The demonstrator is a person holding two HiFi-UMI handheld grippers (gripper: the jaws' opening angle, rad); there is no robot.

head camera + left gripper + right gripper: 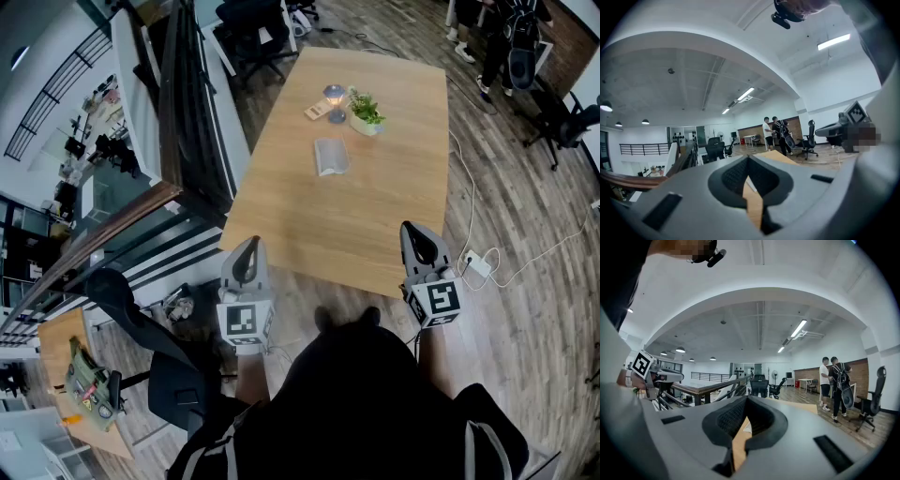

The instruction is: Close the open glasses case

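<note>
head view: glasses case (331, 157) lies well beyond right gripper (412, 231)

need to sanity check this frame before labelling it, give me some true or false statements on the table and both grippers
1. The glasses case lies on the wooden table, apart from both grippers. True.
2. The right gripper is shut on the glasses case. False: its jaws are together on nothing, and it hangs by the table's near edge.
3. A small potted plant stands on the table beyond the case. True.
4. The left gripper has its jaws wide apart. False: they are together, with nothing between them.
5. Nobody else is in the room. False: two people stand on the far side.
</note>
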